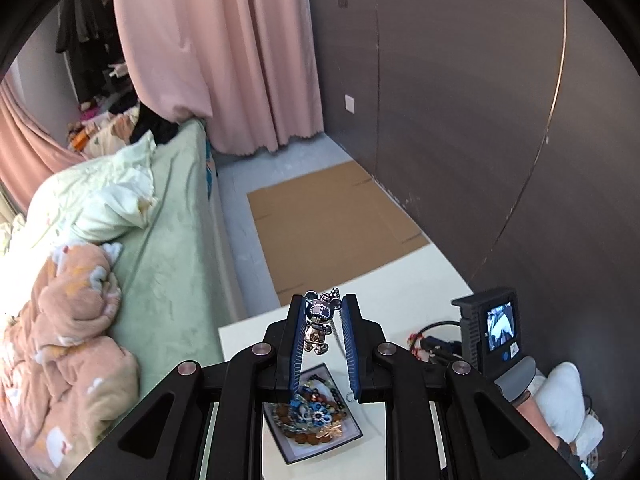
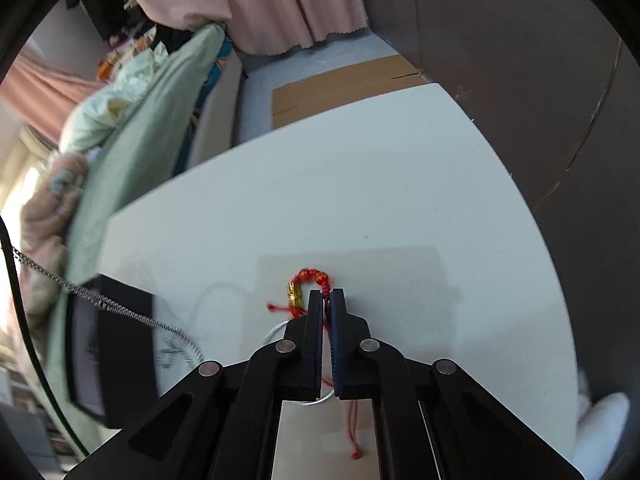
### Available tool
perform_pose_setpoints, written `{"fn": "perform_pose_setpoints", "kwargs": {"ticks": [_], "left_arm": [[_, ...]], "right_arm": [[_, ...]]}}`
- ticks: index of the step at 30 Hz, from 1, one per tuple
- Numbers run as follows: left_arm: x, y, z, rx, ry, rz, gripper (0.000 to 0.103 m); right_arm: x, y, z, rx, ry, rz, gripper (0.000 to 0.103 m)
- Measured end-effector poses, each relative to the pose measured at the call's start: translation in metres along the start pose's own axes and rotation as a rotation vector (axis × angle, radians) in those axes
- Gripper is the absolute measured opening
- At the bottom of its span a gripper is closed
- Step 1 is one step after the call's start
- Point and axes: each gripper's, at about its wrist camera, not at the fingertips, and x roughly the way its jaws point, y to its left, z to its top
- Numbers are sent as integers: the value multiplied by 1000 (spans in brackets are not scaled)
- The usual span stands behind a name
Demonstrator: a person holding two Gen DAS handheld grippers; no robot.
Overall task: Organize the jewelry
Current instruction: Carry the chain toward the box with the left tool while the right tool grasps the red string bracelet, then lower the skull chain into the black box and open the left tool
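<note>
Both hands are busy at the white table (image 2: 360, 184), and it looks like the middle of the sorting — one piece lifted, another just caught. The left gripper (image 1: 322, 312) grasps a bear-shaped pendant (image 1: 318, 326), its head pinched between the blue pads while the body dangles free in the gap; a silver chain (image 2: 104, 304) trails away from it across the right-hand view, partly blurred. Below that gripper sits a dark-rimmed tray (image 1: 356, 434) already heaped with beaded pieces, so I judge the pendant is on its way there or being held clear of it. The right gripper (image 2: 326, 296) is clenched on a red cord bracelet (image 2: 310, 280): the cord runs between the jaws, while the knotted loop and its gold bead (image 2: 294, 296) stick out just past the tips against the tabletop. The loose red ends hang back beneath the gripper. The next move, I'd guess, calls for lifting the bracelet without dragging the thin silver ring (image 2: 276, 330) lying beside it, then carrying it toward the tray.
</note>
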Motion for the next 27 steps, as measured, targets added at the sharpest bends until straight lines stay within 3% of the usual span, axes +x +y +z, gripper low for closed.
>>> {"fn": "perform_pose_setpoints", "kwargs": {"ticks": [20, 27], "left_arm": [[-92, 23, 37, -7, -167, 99, 19], [-101, 28, 37, -8, -169, 116, 19]], "right_arm": [[-81, 11, -3, 83, -259, 376, 5], [-97, 25, -7, 33, -317, 428, 5]]}}
